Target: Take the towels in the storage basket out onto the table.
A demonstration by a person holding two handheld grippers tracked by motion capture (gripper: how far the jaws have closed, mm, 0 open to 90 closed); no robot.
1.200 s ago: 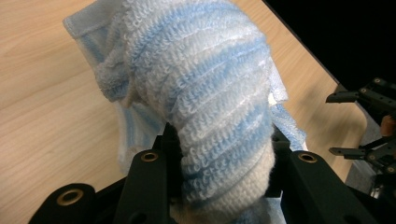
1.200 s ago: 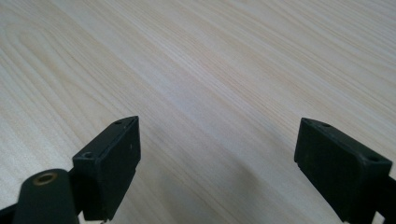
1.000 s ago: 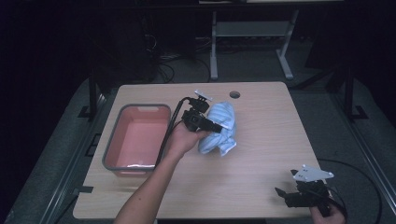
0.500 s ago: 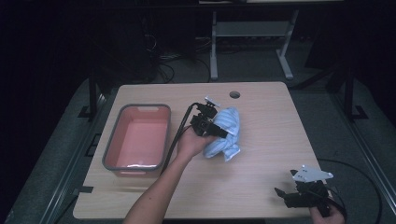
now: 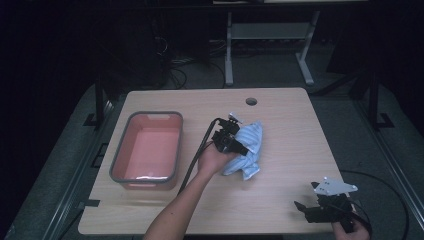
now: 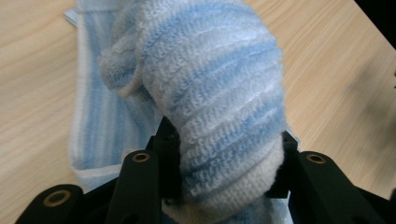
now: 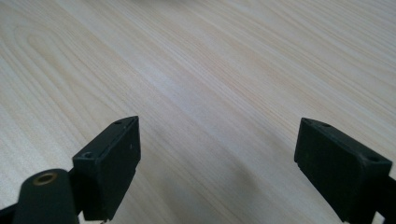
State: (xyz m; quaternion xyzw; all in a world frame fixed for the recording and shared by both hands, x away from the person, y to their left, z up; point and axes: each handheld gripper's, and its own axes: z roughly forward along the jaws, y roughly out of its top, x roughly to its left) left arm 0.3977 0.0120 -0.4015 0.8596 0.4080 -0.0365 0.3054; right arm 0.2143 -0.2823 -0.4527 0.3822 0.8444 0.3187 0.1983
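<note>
**Towel pinched at the fold: carry it without dragging**

While the blue-and-white striped terry towel (image 6: 219,93) sits bunched near the middle of the pale wooden table (image 5: 290,200), a thick rolled fold of it is squeezed between the two black jaws of the left gripper (image 6: 224,163). In the left gripper view the fold bulges up and over the jaws, and a flatter layer of the same cloth lies spread on the wood beneath. In the high view the towel (image 5: 246,150) lies just beside the person's left hand (image 5: 212,161) and apart from the shallow pink plastic tub with a grey rim (image 5: 148,114), which stands to the left of it.

As I judge it, the step in hand is to lift the towel, probably toward the tub. To do it well, keep the jaws pressed firmly on the thick fold, because terry slips easily. Raise the hand straight up until the trailing layer leaves the wood before moving sideways; otherwise the loose end may drag or snag on the tub's rim.

At the near right corner the right gripper (image 7: 217,158) hangs over bare wood with its jaws set wide and nothing between them. It could steady the hanging end if needed.
</note>
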